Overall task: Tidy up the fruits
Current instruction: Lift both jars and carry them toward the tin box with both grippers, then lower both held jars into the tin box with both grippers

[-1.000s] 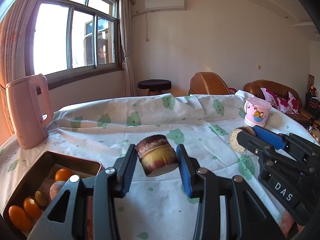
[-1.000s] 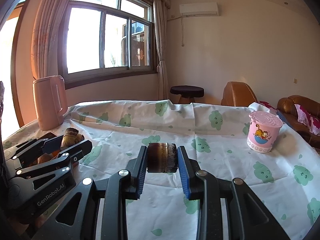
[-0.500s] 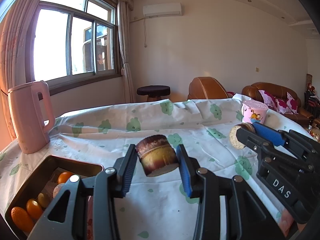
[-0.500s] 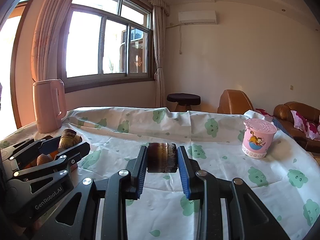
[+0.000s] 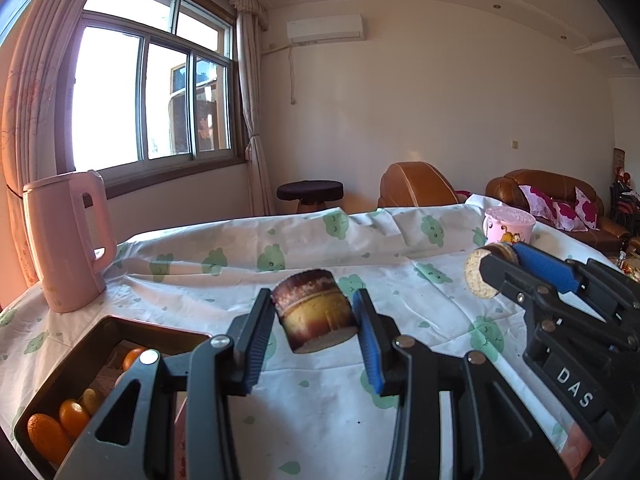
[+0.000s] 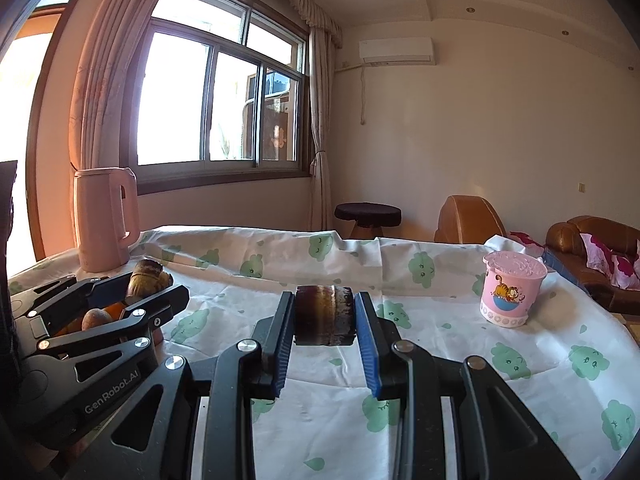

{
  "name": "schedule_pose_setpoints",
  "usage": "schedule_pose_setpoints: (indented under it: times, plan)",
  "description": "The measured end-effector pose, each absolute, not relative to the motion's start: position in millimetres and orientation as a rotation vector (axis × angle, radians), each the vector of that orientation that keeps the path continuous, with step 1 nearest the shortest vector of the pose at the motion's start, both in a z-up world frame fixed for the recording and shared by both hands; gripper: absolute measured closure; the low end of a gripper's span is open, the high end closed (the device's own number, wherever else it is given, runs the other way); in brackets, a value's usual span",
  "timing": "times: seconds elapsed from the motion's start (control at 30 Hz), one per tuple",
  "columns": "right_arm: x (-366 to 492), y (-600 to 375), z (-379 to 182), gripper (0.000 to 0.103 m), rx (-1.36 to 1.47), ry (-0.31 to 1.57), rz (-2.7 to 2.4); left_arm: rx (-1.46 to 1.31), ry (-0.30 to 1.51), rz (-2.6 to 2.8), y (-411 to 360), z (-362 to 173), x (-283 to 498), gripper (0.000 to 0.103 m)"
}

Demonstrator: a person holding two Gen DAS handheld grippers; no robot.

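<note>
My left gripper [image 5: 314,314] is shut on a short brown-and-yellow sugarcane piece [image 5: 314,310], held above the tablecloth. It also shows at the left of the right wrist view [image 6: 152,284]. My right gripper [image 6: 324,320] is shut on a dark brown sugarcane piece [image 6: 324,316]. In the left wrist view the right gripper [image 5: 494,268] is at the right with its piece's pale cut end [image 5: 478,274] showing. A dark brown tray [image 5: 72,364] at the lower left holds several small oranges [image 5: 72,416].
A pink kettle [image 5: 66,240] stands at the table's back left, behind the tray. A pink lidded cup [image 6: 510,288] stands at the right. The table has a white cloth with green prints [image 5: 320,420]. Brown sofas and a stool are beyond it.
Both grippers have risen and tilted upward while holding their pieces; the table sits lower in both views. The grips are unchanged.
</note>
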State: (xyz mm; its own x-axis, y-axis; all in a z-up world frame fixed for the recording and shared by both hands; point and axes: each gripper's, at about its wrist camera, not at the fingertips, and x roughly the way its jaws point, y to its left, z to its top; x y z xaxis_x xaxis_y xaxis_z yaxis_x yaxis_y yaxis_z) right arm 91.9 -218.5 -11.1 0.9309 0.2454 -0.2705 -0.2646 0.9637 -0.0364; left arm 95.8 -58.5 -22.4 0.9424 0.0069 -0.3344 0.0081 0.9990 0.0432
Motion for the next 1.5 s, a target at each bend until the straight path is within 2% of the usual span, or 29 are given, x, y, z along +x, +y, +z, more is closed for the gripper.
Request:
schedule_pose_setpoints:
  times: [0.37,0.93,1.5]
  plan:
    - [76.8,-216.4,-7.2,0.071,-0.083,0.216,0.245,0.021,0.335,0.003,-52.9,-20.9,86.1,0.061]
    - [64.7,-196.8,-1.7,0.071,-0.068,0.243,0.325,0.004,0.344,0.023,-25.1,-18.0,70.7,0.061]
    - [64.0,-143.1,17.5,0.071,-0.101,0.249,0.438,-0.007,0.361,0.091,16.4,-9.5,55.3,0.061]
